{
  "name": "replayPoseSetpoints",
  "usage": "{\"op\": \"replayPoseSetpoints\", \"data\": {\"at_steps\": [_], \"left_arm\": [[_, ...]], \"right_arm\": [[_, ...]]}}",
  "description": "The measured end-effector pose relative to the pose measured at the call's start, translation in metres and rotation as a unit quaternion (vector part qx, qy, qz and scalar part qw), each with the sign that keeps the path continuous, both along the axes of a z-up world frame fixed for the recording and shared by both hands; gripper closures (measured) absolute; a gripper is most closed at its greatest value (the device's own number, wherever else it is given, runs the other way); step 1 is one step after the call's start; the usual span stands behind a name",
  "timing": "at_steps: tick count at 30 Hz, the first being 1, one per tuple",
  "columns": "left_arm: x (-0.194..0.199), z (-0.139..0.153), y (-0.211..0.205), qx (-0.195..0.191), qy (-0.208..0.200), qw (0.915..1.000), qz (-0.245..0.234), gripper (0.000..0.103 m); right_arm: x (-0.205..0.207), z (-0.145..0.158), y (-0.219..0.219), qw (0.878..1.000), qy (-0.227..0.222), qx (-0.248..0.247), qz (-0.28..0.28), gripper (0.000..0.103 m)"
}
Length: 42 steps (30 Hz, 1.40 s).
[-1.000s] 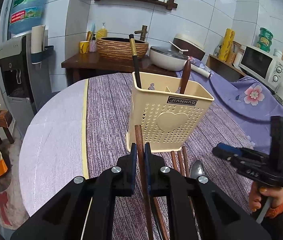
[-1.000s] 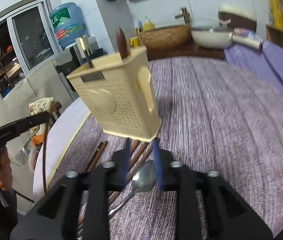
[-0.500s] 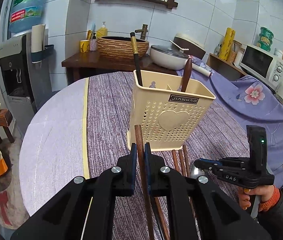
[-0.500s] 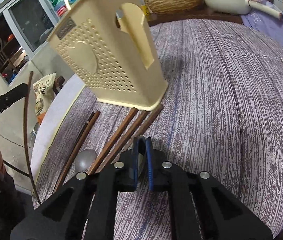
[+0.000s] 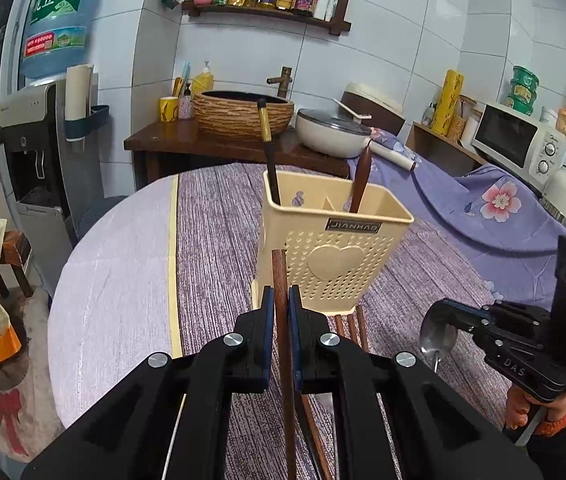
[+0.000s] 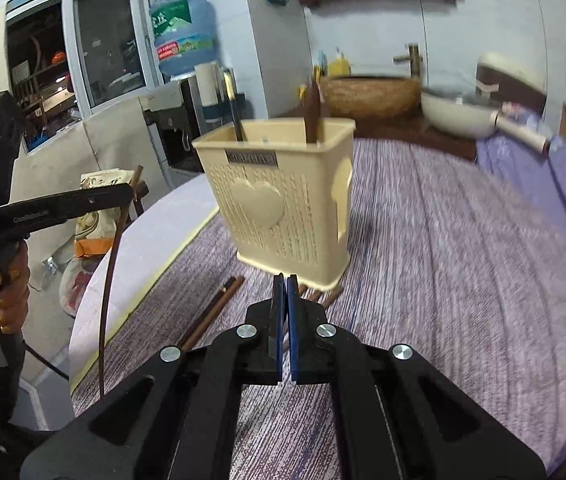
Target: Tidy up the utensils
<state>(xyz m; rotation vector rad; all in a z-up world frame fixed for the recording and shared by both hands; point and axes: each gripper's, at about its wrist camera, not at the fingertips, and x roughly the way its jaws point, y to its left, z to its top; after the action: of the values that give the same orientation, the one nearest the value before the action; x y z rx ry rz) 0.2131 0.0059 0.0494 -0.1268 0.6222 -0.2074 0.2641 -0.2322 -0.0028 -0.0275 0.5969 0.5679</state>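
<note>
A cream perforated holder [image 5: 331,248] stands mid-table with a black gold-banded utensil [image 5: 269,148] and a brown handle [image 5: 361,180] upright in it. My left gripper [image 5: 279,300] is shut on a brown chopstick [image 5: 278,272], hovering just short of the holder's front. Off to the right my right gripper [image 5: 441,316] is shut on a metal spoon [image 5: 437,338] that hangs bowl-up above the mat. In the right wrist view the right gripper [image 6: 283,284] has its pads pressed together before the holder [image 6: 283,200]. That view also shows the left gripper [image 6: 119,192] holding its chopstick [image 6: 109,280].
Several brown chopsticks [image 5: 349,326] lie on the striped mat at the holder's foot, with a pair [image 6: 215,312] further left. The round table's edge [image 5: 63,280] curves away on the left. A pan [image 5: 331,132], a woven basin [image 5: 243,112] and a microwave [image 5: 523,144] sit behind.
My right gripper closed on the spoon lying on the mat and lifted it off the table. The left gripper stayed put with its chopstick.
</note>
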Motion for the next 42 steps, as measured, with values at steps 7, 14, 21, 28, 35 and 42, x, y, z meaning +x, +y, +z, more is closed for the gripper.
{"op": "replayPoseSetpoints", "data": {"at_steps": [7, 14, 21, 28, 35, 42], "left_arm": [[-0.003, 0.014, 0.000, -0.001, -0.018, 0.9998, 0.002, 0.096], [-0.002, 0.046, -0.001, -0.002, -0.049, 0.9988, -0.001, 0.096], [0.002, 0.125, -0.012, -0.001, -0.138, 0.9905, -0.003, 0.103], [0.022, 0.164, -0.024, 0.010, -0.169, 0.9854, 0.011, 0.103], [0.028, 0.085, 0.004, -0.007, -0.094, 0.9947, 0.041, 0.024], [0.054, -0.025, 0.060, -0.034, 0.050, 0.9902, 0.126, 0.039]], "right_arm": [[-0.025, 0.045, 0.007, 0.994, -0.100, -0.031, -0.032, 0.101], [-0.022, 0.078, 0.021, 0.984, -0.163, -0.049, -0.056, 0.101], [-0.001, 0.134, 0.034, 0.971, -0.217, -0.045, -0.094, 0.101], [0.036, 0.178, 0.050, 0.962, -0.239, -0.053, -0.124, 0.101], [0.039, 0.139, 0.050, 0.970, -0.206, -0.050, -0.117, 0.101], [0.034, 0.094, 0.041, 0.979, -0.165, -0.048, -0.109, 0.101]]}}
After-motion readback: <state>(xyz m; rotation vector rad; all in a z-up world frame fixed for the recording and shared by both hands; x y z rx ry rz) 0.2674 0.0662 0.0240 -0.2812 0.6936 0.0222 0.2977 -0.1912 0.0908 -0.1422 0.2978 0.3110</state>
